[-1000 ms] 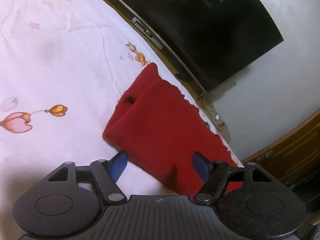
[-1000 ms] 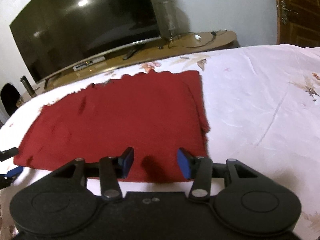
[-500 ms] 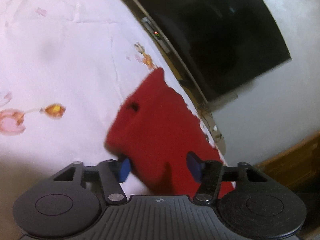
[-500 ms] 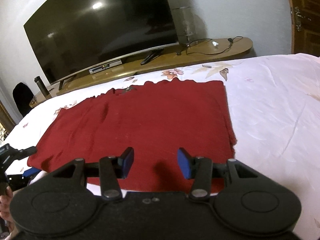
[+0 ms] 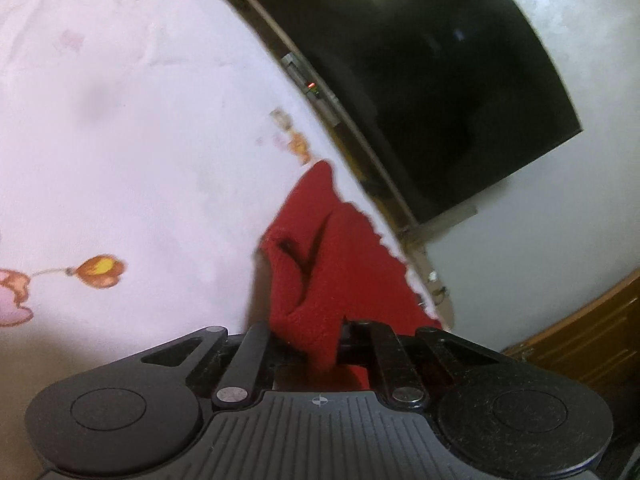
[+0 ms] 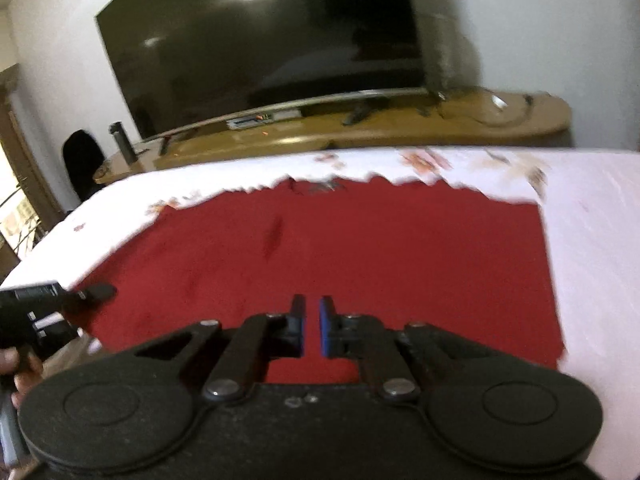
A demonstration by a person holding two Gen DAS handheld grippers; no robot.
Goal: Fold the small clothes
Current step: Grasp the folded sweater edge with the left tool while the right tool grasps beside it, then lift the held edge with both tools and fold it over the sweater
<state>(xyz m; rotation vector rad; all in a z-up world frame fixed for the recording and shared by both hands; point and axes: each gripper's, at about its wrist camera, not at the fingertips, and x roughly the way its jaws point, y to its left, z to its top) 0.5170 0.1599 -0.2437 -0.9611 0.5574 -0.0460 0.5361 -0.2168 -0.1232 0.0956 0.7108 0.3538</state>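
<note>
A red cloth [image 6: 400, 248] lies spread flat on the white flowered bedsheet [image 6: 592, 240]. In the left wrist view its near corner [image 5: 340, 264] is bunched and creased, and my left gripper [image 5: 320, 344] is shut on that fold. The right wrist view shows the left gripper [image 6: 96, 292] at the cloth's left corner, with a hand [image 6: 16, 364] behind it. My right gripper [image 6: 312, 312] hovers over the near middle of the cloth. Its jaws are closing and stand almost together with a thin slit, and I see no cloth between them.
A large dark TV [image 6: 260, 48] stands on a long wooden stand [image 6: 360, 132] just past the bed's far edge. A dark bottle [image 6: 122, 142] and a dark chair back [image 6: 82, 156] are at the stand's left end. Wooden panelling [image 5: 592, 340] is at the right.
My left jaws have closed on the cloth's corner and bunched it. The right gripper has slid across the cloth's near edge and its jaws have come almost together.
</note>
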